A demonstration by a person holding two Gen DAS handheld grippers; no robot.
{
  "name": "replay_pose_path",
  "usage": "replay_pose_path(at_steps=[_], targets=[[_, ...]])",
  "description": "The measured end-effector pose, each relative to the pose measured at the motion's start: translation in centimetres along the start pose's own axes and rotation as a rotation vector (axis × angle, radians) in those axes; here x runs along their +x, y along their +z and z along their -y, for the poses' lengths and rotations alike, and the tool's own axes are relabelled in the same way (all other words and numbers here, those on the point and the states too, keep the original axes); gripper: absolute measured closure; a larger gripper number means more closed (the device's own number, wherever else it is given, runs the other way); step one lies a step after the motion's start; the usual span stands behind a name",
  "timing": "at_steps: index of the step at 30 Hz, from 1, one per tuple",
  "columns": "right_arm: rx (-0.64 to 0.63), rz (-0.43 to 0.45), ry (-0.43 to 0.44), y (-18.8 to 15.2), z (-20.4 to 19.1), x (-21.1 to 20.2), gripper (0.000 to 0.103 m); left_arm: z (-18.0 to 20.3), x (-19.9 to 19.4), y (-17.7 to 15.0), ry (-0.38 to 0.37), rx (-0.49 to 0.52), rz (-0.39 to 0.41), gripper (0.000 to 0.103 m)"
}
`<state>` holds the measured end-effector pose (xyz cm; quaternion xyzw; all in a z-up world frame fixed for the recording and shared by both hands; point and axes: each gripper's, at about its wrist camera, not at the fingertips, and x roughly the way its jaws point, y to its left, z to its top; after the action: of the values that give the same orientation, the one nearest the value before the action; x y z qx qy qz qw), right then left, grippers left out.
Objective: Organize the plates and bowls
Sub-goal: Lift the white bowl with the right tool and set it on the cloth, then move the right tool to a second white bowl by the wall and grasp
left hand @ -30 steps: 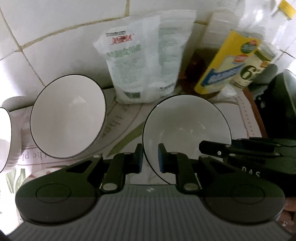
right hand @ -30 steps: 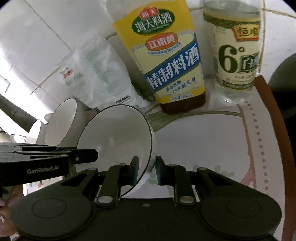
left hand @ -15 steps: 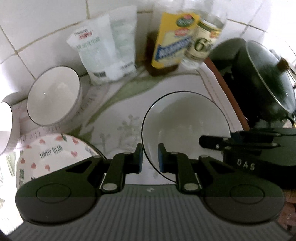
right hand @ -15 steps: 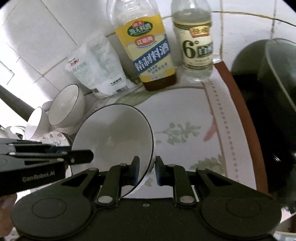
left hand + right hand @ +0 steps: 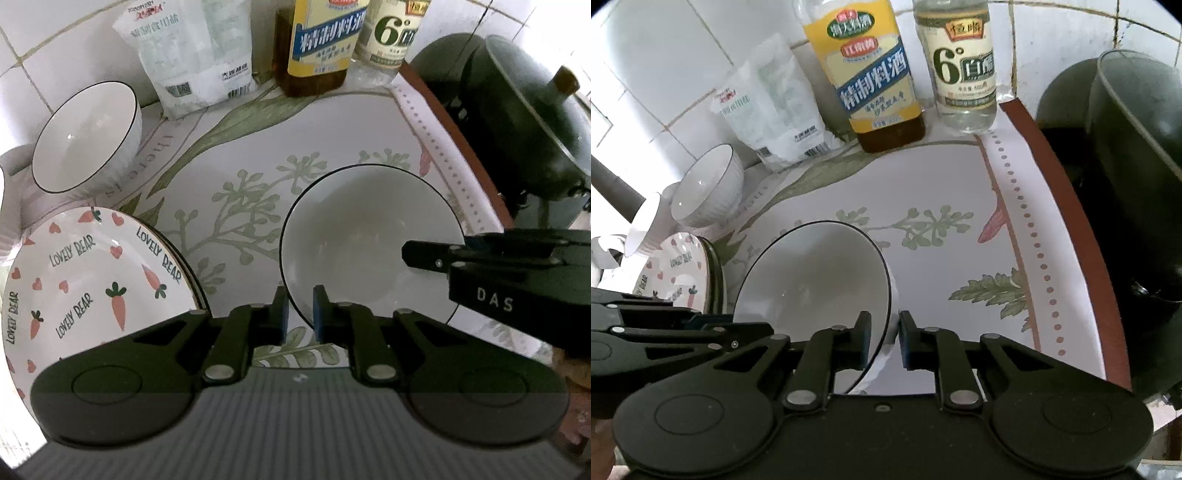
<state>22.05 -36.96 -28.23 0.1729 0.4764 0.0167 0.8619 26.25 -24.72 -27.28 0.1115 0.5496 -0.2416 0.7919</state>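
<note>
A white bowl with a thin black rim (image 5: pixel 365 240) (image 5: pixel 816 284) is held by both grippers above the floral mat. My left gripper (image 5: pixel 300 309) is shut on its left rim. My right gripper (image 5: pixel 882 338) is shut on its right rim, and it also shows in the left wrist view (image 5: pixel 436 254). A second white bowl (image 5: pixel 86 136) (image 5: pixel 705 188) stands at the back left. A stack of carrot-patterned "Lovely Bear" plates (image 5: pixel 88 280) (image 5: pixel 683 280) lies at the left.
A white packet (image 5: pixel 195 55), a yellow-labelled cooking wine bottle (image 5: pixel 321 40) and a vinegar bottle (image 5: pixel 964 66) stand against the tiled wall. A dark lidded pot (image 5: pixel 524 122) is at the right beyond the mat's brown edge (image 5: pixel 1067 206). Another white bowl (image 5: pixel 646 225) is at the far left.
Both grippers have drawn back from the wall with the bowl; the bottles and packet look farther off and the carrot plates have come into view at the left.
</note>
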Motion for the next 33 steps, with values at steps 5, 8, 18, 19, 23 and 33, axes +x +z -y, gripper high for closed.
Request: replay_pose_path(at_steps=[5, 8, 18, 19, 23, 33], targets=[[-0.054, -0.012, -0.032, -0.5, -0.7, 0.6, 0.085, -0.3, 0.1, -0.3, -0.015, -0.002, 0.003, 0.091], [-0.111, -0.014, -0.097, -0.9, -1.3, 0.9, 0.086, -0.3, 0.3, -0.2, -0.035, -0.023, 0.004, 0.091], [-0.158, -0.035, -0.16, -0.7, -2.4, -1.2, 0.081, -0.1, -2.2, -0.3, -0.034, 0.001, -0.015, 0.087], [-0.157, -0.055, -0.181, -0.7, -2.5, -1.3, 0.08, -0.1, -2.8, -0.2, -0.022, 0.007, -0.012, 0.087], [-0.165, -0.05, -0.181, -0.6, -3.6, -3.1, 0.079, -1.1, -5.4, -0.1, -0.009, 0.023, 0.006, 0.087], [-0.222, 0.007, -0.21, 0.0, -9.1, -7.8, 0.046, -7.0, -11.9, -0.9, -0.001, 0.016, 0.054, 0.079]])
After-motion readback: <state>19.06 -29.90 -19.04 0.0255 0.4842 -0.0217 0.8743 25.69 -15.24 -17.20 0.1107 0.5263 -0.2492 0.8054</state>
